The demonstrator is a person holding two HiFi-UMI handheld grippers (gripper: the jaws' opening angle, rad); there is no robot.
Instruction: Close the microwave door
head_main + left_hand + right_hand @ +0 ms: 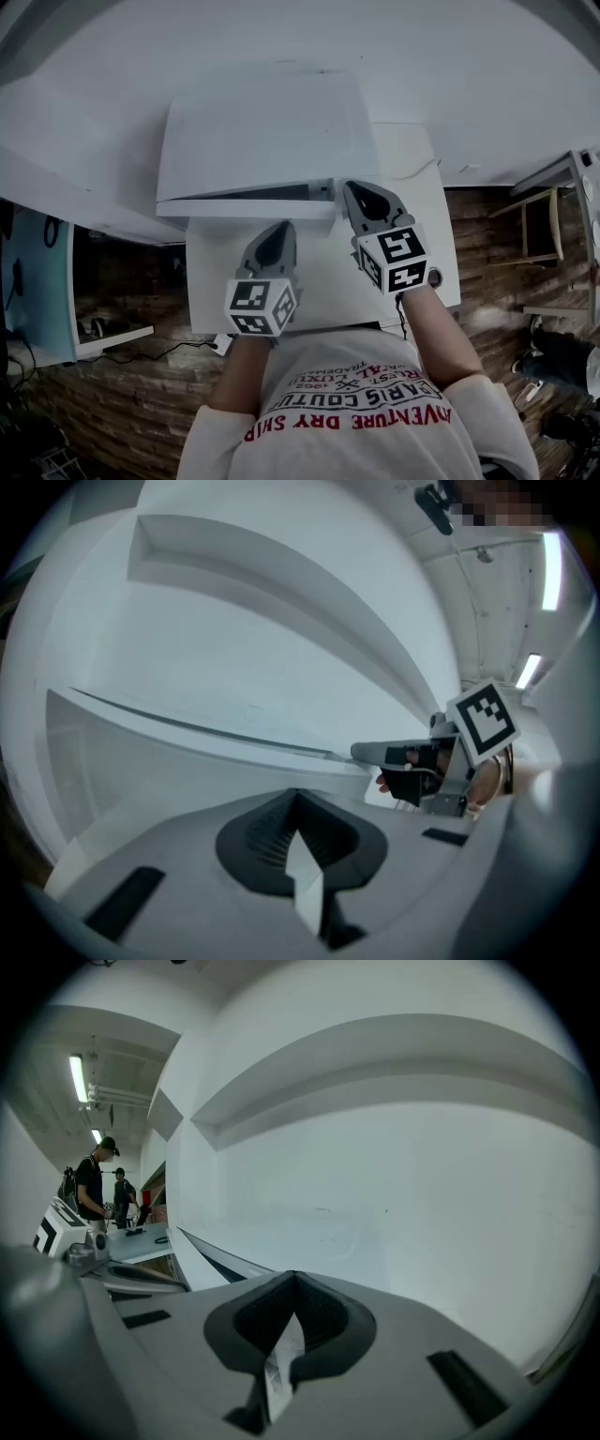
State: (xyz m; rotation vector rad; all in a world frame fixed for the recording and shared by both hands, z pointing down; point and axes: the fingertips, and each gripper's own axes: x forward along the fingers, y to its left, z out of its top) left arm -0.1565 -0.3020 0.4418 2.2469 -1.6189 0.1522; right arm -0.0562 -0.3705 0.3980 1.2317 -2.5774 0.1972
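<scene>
White microwave [262,131] on a white table [323,281], door [244,210] almost shut with a thin dark slit above it. Right gripper [352,189] jaws pressed together, empty, tip seemingly touching the door's right end. Left gripper [280,229] likewise closed on nothing, just before the door.
</scene>
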